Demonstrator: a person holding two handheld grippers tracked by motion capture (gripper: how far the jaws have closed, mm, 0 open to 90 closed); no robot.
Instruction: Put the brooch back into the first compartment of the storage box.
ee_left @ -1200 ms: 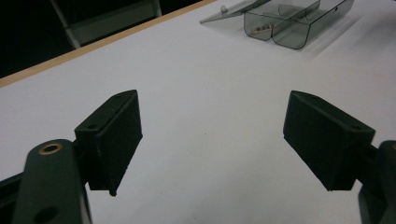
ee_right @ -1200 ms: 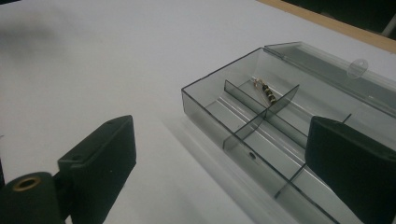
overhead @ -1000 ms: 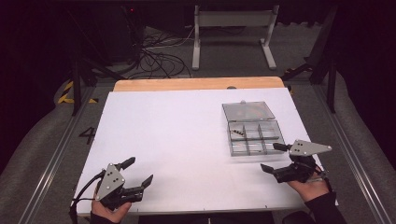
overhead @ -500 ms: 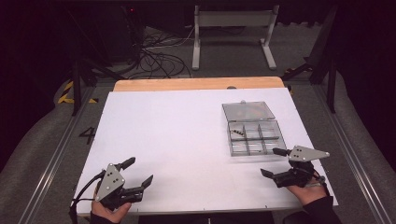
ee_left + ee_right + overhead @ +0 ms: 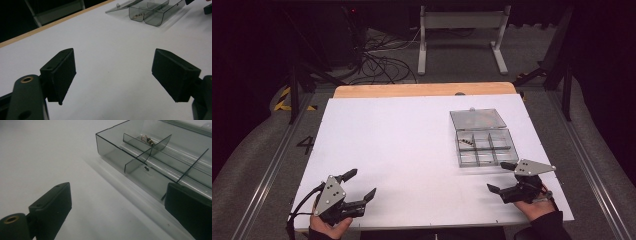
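A clear smoky plastic compartment box (image 5: 484, 146) lies on the right half of the white table (image 5: 412, 145), its lid (image 5: 476, 119) folded back flat behind it. Several small dark parts (image 5: 467, 142) sit in its far left compartment, seen as small beads (image 5: 149, 141) in the right gripper view and small parts (image 5: 139, 15) in the left gripper view. My right gripper (image 5: 503, 176) is open just in front of the box's near right corner (image 5: 160, 170), nothing between its jaws. My left gripper (image 5: 360, 184) is open at the table's near left, over bare table.
A wooden strip (image 5: 422, 90) borders the table's far edge. Beyond it are floor cables (image 5: 382, 50) and a white metal stand (image 5: 462, 35). Metal rails (image 5: 267, 170) run along both sides of the table. A broad stretch of white surface lies between the two grippers.
My right gripper has drawn back toward the near edge of the table, a little away from the box. The left gripper has stayed put.
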